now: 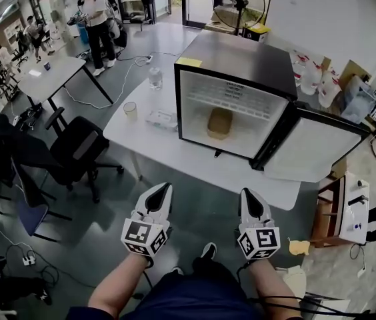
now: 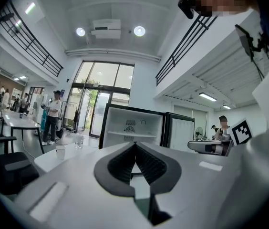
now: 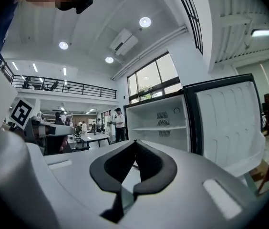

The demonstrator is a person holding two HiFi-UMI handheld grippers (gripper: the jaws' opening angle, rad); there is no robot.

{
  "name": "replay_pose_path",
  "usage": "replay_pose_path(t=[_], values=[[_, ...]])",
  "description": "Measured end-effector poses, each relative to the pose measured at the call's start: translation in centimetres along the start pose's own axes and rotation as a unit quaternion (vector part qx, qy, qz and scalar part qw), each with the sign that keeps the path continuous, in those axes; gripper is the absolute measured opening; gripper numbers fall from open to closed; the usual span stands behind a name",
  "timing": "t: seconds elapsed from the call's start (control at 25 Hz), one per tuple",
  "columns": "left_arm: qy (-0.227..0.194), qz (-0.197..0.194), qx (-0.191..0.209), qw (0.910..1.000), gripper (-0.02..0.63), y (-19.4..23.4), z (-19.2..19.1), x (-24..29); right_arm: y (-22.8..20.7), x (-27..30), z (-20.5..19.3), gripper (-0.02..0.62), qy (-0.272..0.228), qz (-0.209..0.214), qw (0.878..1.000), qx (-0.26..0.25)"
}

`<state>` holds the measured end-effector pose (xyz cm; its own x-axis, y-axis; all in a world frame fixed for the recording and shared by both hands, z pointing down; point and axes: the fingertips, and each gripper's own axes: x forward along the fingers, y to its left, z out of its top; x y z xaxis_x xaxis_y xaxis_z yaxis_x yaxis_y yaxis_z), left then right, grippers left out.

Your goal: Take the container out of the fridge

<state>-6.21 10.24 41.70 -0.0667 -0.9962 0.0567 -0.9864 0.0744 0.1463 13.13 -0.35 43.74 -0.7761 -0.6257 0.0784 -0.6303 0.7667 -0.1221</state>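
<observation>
A black mini fridge (image 1: 241, 65) stands on the white table (image 1: 195, 165), its door (image 1: 311, 149) swung open to the right. On the fridge floor lies a tan container (image 1: 219, 123). Both grippers hang low in front of the table, well short of the fridge. My left gripper (image 1: 165, 187) is shut with nothing in it, its pads meeting at the tip (image 2: 135, 144). My right gripper (image 1: 248, 192) is also shut and empty (image 3: 135, 142). The gripper views show the fridge (image 2: 132, 128) (image 3: 158, 123) with its white shelf, but the container is hidden behind the gripper bodies.
On the table left of the fridge are a cup (image 1: 130, 109), a water bottle (image 1: 155, 77) and a flat clear box (image 1: 161, 119). A black office chair (image 1: 81, 149) stands at the left, a small wooden stand (image 1: 345, 209) at the right. People stand at the back.
</observation>
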Motion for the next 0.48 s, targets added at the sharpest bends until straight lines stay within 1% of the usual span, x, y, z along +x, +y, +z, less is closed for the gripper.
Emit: replay_pose_path(t=[0.2,0.36,0.48], values=[[0.0,0.007,-0.004,1.0,0.002,-1.3,0.4,5.2,-3.4,3.5,1.1,0.007,-0.008,0.018,1.0,-0.002],[0.012,0.008,-0.006,0.9999,0.002,-2.6,-0.5,7.9,-5.8,4.8,0.0,0.007,0.006,0.023,1.0,0.002],[0.019,0.007,-0.006,0.9998,0.002,-2.7,-0.8,9.5,-6.8,6.1,-0.8,0.006,0.021,0.028,0.999,0.005]])
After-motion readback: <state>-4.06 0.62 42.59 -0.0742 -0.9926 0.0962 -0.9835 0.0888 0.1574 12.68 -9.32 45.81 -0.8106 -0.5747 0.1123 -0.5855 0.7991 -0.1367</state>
